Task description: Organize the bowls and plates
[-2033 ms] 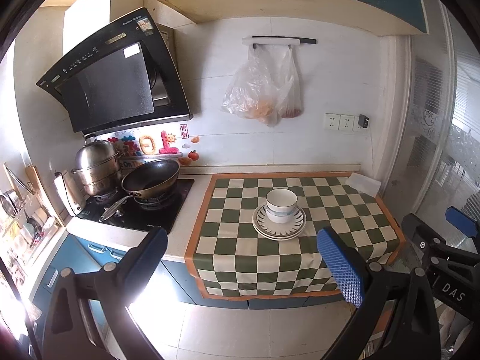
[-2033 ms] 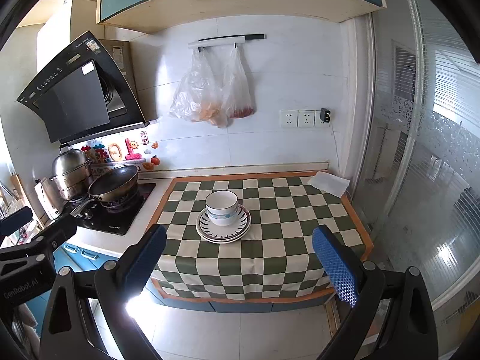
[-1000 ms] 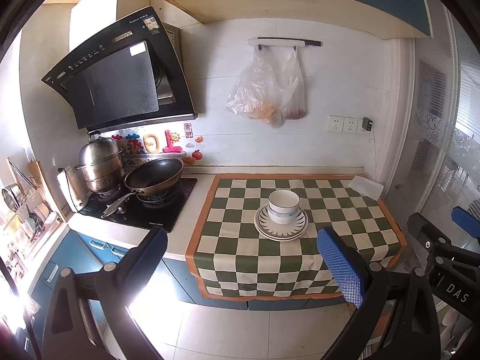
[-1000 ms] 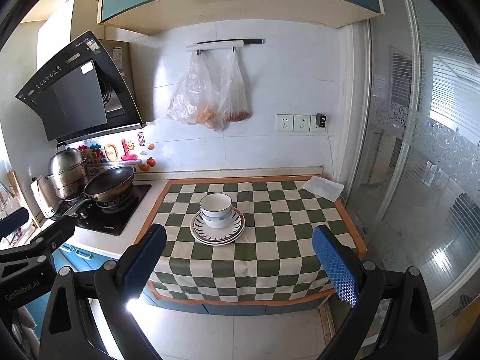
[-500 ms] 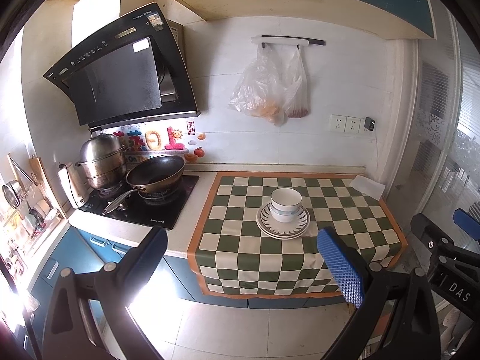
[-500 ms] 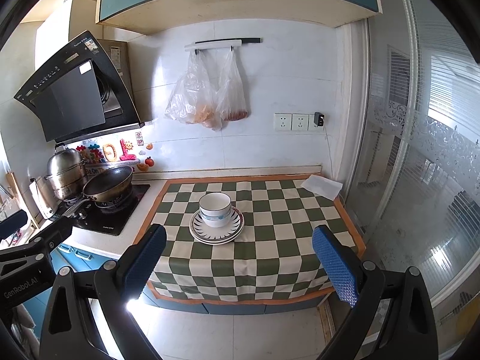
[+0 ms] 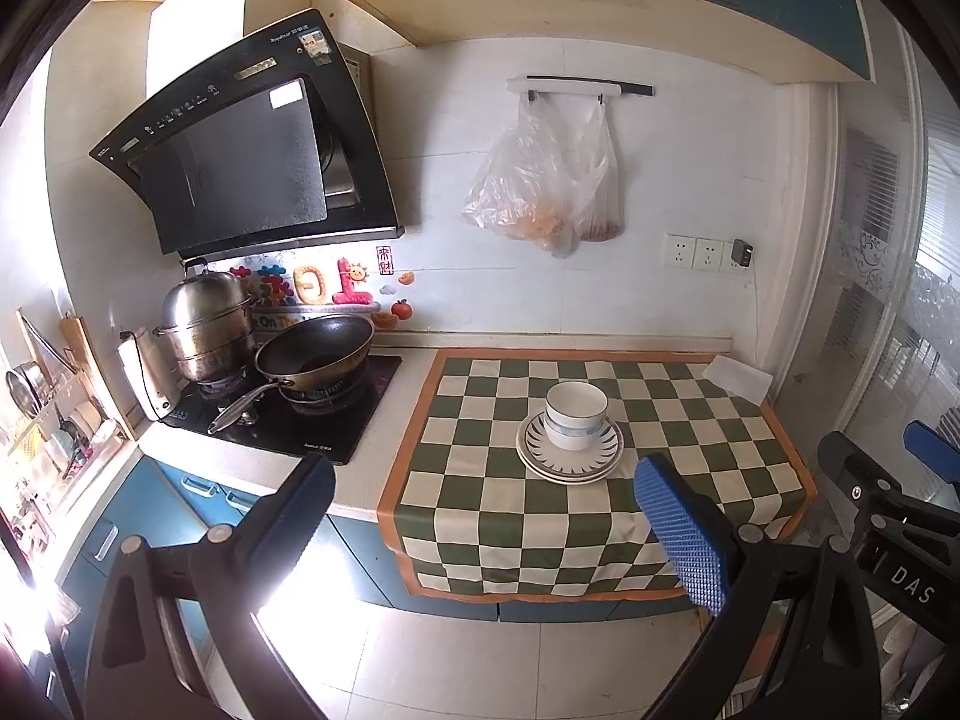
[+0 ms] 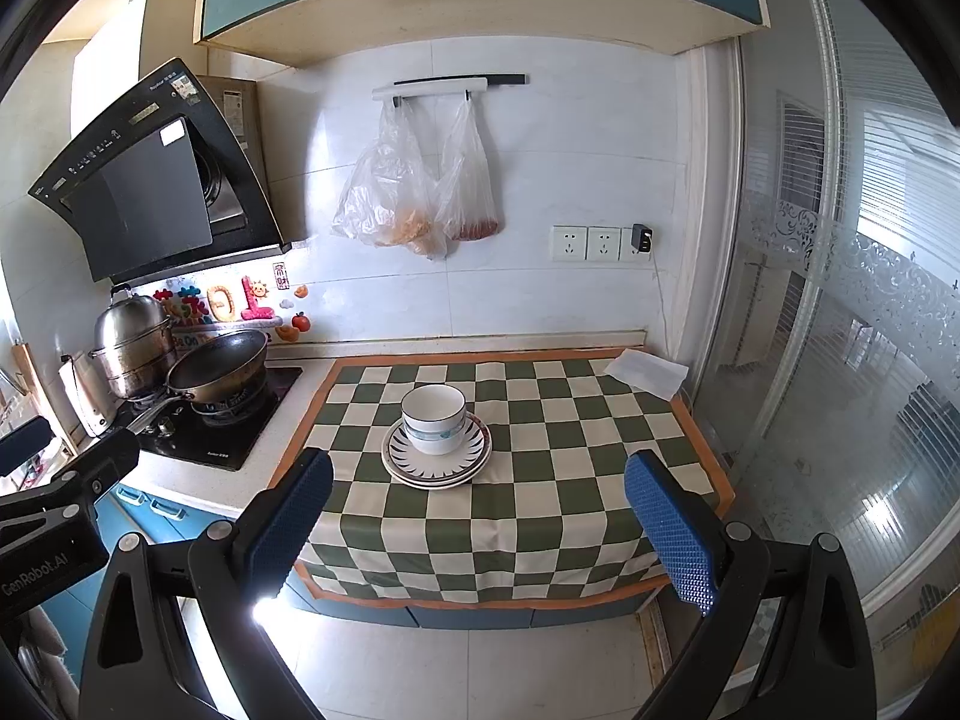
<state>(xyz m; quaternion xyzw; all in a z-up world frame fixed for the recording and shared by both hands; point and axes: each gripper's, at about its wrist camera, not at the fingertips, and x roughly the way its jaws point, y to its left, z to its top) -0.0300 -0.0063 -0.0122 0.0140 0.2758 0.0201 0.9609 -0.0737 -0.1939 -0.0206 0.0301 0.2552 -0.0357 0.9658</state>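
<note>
White bowls (image 7: 575,416) (image 8: 433,418) with a blue band sit nested on a small stack of patterned plates (image 7: 570,456) (image 8: 436,462) in the middle of a green-and-cream checked cloth (image 7: 480,468) (image 8: 540,480) on the counter. My left gripper (image 7: 480,516) hangs open in front of the counter, well short of the stack, with nothing between its fingers. My right gripper (image 8: 477,513) is also open and empty, a similar distance back, with the stack just left of its centre line. Each gripper shows at the edge of the other's view.
A black hob (image 7: 288,408) with a wok (image 7: 315,348) and a steel steamer pot (image 7: 204,324) lies left of the cloth. A folded white cloth (image 8: 645,372) sits at the back right corner. Plastic bags (image 8: 414,204) hang on the wall. A glass door (image 8: 870,360) bounds the right side.
Both views have shifted slightly: the counter and the stack sit a little lower and farther, as both grippers rose and drew back a bit. The dishes have not moved.
</note>
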